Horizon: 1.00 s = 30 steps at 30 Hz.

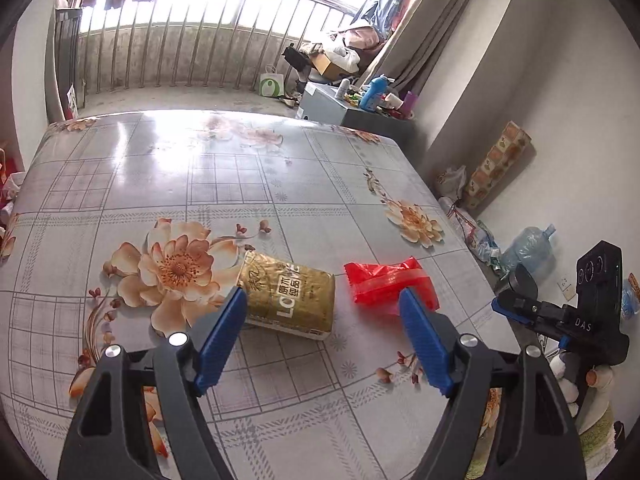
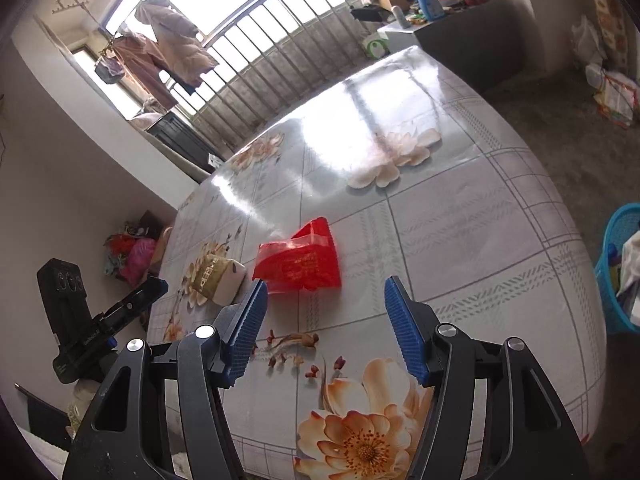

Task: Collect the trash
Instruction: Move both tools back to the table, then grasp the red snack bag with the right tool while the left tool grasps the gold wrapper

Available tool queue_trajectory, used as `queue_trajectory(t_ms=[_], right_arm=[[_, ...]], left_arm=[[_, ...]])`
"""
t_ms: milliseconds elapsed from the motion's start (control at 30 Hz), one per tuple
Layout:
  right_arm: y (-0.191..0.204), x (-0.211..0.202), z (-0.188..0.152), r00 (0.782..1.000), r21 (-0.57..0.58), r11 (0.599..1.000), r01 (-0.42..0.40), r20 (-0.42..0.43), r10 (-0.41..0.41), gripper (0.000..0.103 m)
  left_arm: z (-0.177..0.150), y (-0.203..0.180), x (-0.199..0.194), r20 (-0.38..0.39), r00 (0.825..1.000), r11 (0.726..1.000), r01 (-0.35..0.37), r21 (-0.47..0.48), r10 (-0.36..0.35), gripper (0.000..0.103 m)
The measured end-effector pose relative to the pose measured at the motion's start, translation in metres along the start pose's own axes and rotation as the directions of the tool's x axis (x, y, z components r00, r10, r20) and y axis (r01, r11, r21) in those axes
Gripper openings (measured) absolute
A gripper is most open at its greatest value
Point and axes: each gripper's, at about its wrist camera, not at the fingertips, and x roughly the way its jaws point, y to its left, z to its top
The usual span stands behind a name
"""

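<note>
The left gripper [image 1: 322,312] and right gripper [image 2: 324,304] are held wide apart, empty. The red bag [image 2: 300,264] should be approached low and pinched at its middle, and the tissue pack [image 1: 290,294] left for afterwards.

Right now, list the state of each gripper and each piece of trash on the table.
Left gripper: open, empty, above the table.
Right gripper: open, empty, above the table.
Gold pack: lying flat on the table, not held.
Red bag: crumpled, lying on the table beside the gold pack, not held.
Blue basket: upright on the floor, with things in it.
</note>
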Motion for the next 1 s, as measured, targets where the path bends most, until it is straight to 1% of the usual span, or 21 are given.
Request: queue_trajectory(t_ms=[133, 300, 467, 667, 767, 800, 867, 967, 1000], right_arm=[[0.02, 0.021, 0.009, 0.999, -0.021, 1.0, 0.011, -0.034, -0.012, 0.058], [0.03, 0.044, 0.018, 0.997, -0.019, 1.0, 0.015, -0.069, -0.016, 0.059], [0.035, 0.056, 0.018, 0.996, -0.03, 0.999, 0.018, -0.091, -0.02, 0.059], [0.034, 0.062, 0.013, 0.993, -0.058, 0.997, 0.045, -0.107, -0.051, 0.058], [0.033, 0.063, 0.011, 0.992, -0.073, 0.995, 0.065, -0.106, -0.073, 0.055], [0.033, 0.061, 0.011, 0.992, -0.079, 0.995, 0.067, -0.106, -0.075, 0.055], [0.034, 0.061, 0.011, 0.991, -0.09, 0.993, 0.072, -0.107, -0.082, 0.051], [0.035, 0.061, 0.011, 0.988, -0.121, 0.987, 0.101, -0.101, -0.113, 0.044], [0.036, 0.061, 0.01, 0.987, -0.133, 0.985, 0.112, -0.098, -0.126, 0.041]], left_arm=[[0.006, 0.012, 0.016, -0.021, 1.0, 1.0, -0.001, 0.006, 0.001, 0.081], [0.006, 0.021, 0.032, -0.054, 0.999, 1.0, -0.006, 0.014, 0.007, 0.084], [0.005, 0.025, 0.046, -0.082, 0.997, 1.0, -0.01, 0.014, 0.011, 0.084], [0.004, 0.022, 0.06, -0.103, 0.995, 1.0, 0.001, 0.017, 0.001, 0.084], [0.002, 0.02, 0.068, -0.12, 0.992, 0.999, -0.024, 0.024, 0.027, 0.084], [0.003, 0.018, 0.069, -0.109, 0.993, 0.999, -0.033, 0.039, 0.038, 0.084], [0.002, 0.016, 0.071, -0.11, 0.992, 0.997, -0.052, 0.061, 0.059, 0.084], [0.004, 0.011, 0.075, -0.107, 0.991, 0.995, -0.068, 0.078, 0.076, 0.084], [0.004, 0.009, 0.076, -0.106, 0.991, 0.994, -0.072, 0.081, 0.08, 0.084]])
